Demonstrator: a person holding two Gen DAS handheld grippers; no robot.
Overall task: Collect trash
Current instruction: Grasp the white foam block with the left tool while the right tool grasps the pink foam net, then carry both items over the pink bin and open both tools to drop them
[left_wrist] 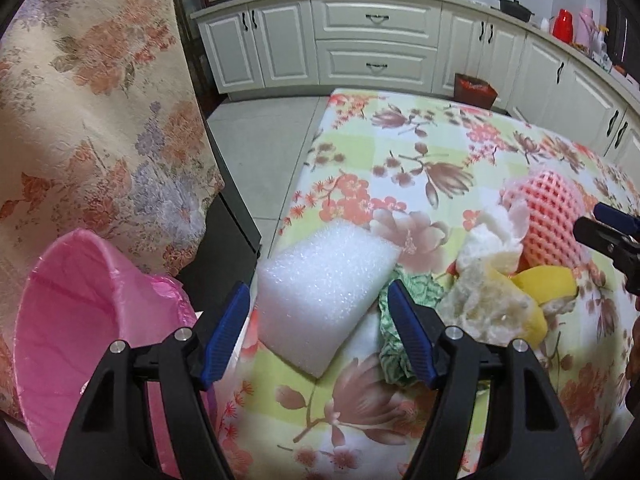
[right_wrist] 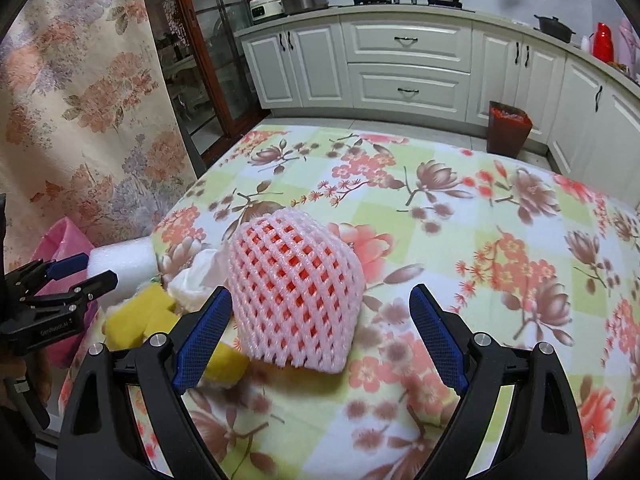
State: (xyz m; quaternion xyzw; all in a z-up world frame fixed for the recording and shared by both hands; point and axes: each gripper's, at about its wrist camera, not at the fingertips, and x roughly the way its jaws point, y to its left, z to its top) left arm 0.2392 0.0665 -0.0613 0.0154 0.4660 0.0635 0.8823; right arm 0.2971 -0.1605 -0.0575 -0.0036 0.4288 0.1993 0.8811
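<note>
Presently, left gripper (left_wrist: 318, 310) gapes empty around white foam block (left_wrist: 324, 292) at the table (left_wrist: 440, 128) edge nearest pink-lined bin (left_wrist: 80, 300); right gripper (right_wrist: 320, 336) likewise empty at foam net (right_wrist: 296, 292); a light pinch risks foam slipping floorward.

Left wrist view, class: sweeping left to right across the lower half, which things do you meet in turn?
Pink-lined bin → white foam block → green patterned wrapper → crumpled white tissue → pink foam fruit net → right gripper at the edge.
</note>
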